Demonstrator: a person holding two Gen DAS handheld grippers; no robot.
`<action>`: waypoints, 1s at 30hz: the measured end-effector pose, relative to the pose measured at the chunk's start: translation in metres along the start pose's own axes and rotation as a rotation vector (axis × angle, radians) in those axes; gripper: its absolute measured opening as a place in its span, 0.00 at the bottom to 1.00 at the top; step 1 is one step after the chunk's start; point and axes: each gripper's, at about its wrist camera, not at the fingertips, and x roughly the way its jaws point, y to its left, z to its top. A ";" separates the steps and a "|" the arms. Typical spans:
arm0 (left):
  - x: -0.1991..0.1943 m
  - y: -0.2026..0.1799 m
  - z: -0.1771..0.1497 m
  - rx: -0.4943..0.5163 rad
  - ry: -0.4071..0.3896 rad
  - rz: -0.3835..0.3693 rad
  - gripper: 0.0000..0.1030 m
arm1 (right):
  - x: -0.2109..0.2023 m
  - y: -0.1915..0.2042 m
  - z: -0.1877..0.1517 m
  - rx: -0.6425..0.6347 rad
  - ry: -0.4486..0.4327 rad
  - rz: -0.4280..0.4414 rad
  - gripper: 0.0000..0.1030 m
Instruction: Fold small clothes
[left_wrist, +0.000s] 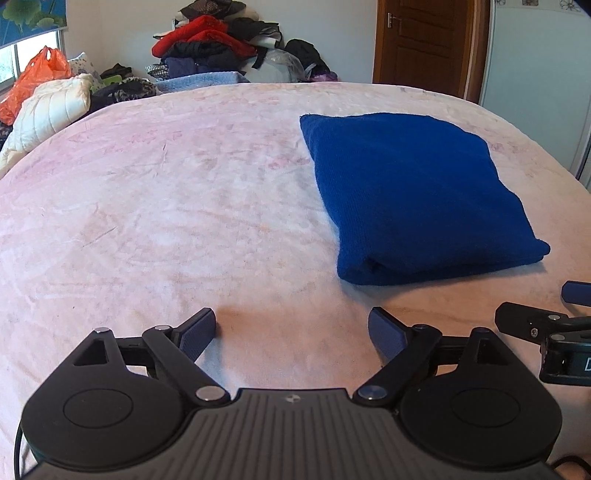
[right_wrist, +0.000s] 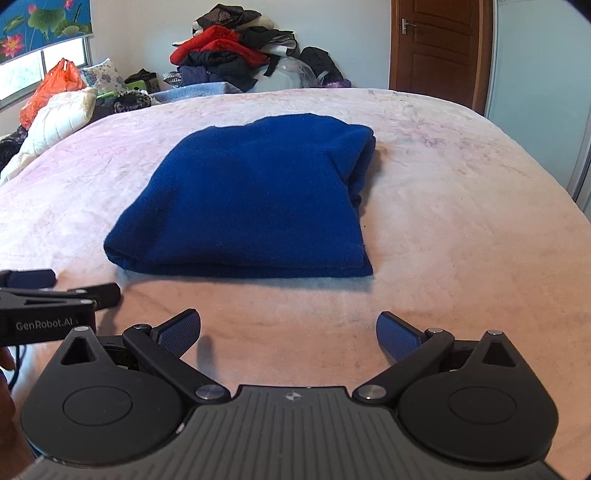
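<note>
The left gripper (left_wrist: 291, 332) hung with its jaws spread wide and nothing between them, only pink blanket (left_wrist: 166, 206) below. The right gripper (right_wrist: 288, 332) matched it, jaws wide apart and empty, held just beside the left one, the two sitting close together at the near edge of the bed.

Just ahead of both lay the blue garment (right_wrist: 243, 199), folded into a thick, roughly square bundle and flat on the blanket. It was deep royal blue, a soft fuzzy knit, with the fold's rounded edge facing the grippers and layers showing along its right side. It sat clear of both grippers, touching neither.

Farther out, beyond the bed's far edge, a heap of clothes (right_wrist: 236, 51) rose against the wall, red and black on top. An orange bag (left_wrist: 35, 81) and a white quilted cushion (left_wrist: 48, 110) sat left by the window, and a brown door (right_wrist: 439, 48) stood to the right.
</note>
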 end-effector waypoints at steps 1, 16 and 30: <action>0.000 -0.001 -0.001 0.001 0.002 0.003 0.92 | 0.000 0.000 0.001 0.001 0.001 0.000 0.99; 0.002 -0.002 -0.012 0.013 -0.033 0.012 1.00 | 0.013 0.002 -0.015 -0.069 -0.051 -0.043 1.00; 0.001 -0.002 -0.019 0.012 -0.090 0.014 1.00 | 0.015 0.002 -0.015 -0.074 -0.061 -0.047 1.00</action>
